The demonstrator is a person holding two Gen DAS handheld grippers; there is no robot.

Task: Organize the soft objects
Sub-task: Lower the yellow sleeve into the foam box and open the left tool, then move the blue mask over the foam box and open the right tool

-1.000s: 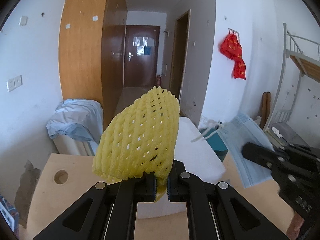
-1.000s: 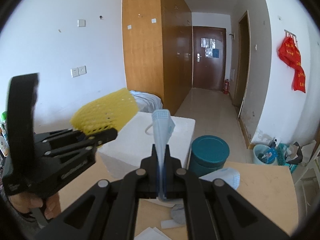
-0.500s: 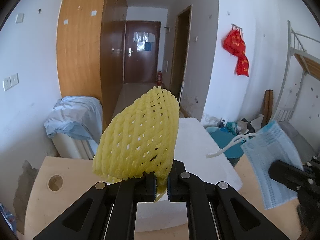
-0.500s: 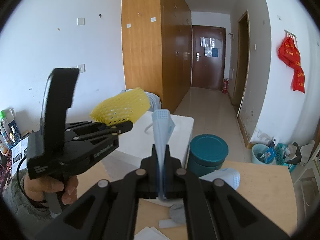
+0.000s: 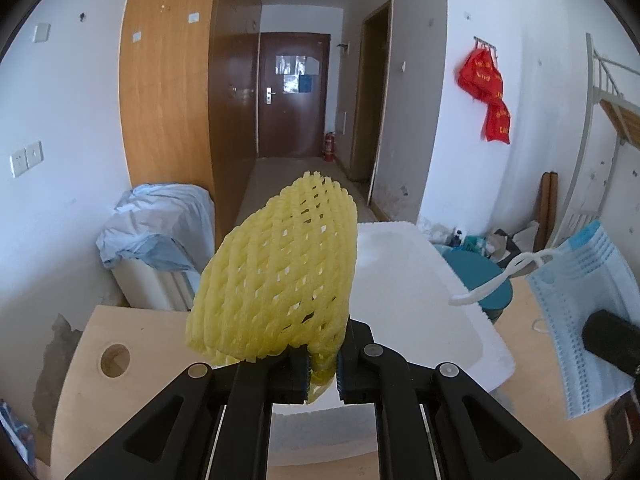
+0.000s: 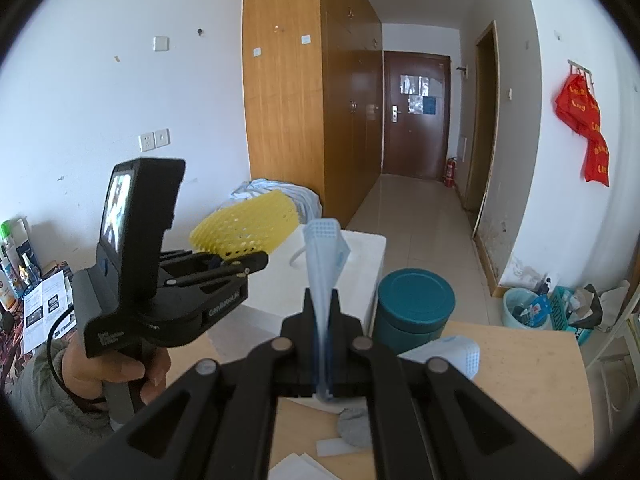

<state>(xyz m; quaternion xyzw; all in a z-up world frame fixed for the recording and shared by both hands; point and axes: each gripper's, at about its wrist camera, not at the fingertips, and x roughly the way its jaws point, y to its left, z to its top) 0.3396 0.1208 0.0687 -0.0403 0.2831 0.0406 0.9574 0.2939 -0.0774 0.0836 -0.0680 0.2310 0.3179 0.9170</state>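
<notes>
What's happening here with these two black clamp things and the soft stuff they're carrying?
A person is sorting soft items with a handheld gripper in each hand. The left gripper is pinched shut on a yellow foam net sleeve, held up in the air. The right gripper is clamped on a blue face mask, also lifted. Both hang over a wooden table in front of a white foam box. Neither item has been set down yet.

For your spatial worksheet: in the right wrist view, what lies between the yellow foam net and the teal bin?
The blue mask, pinched upright in the right claw, stands between the net and the bin, with the white foam box behind it.
</notes>
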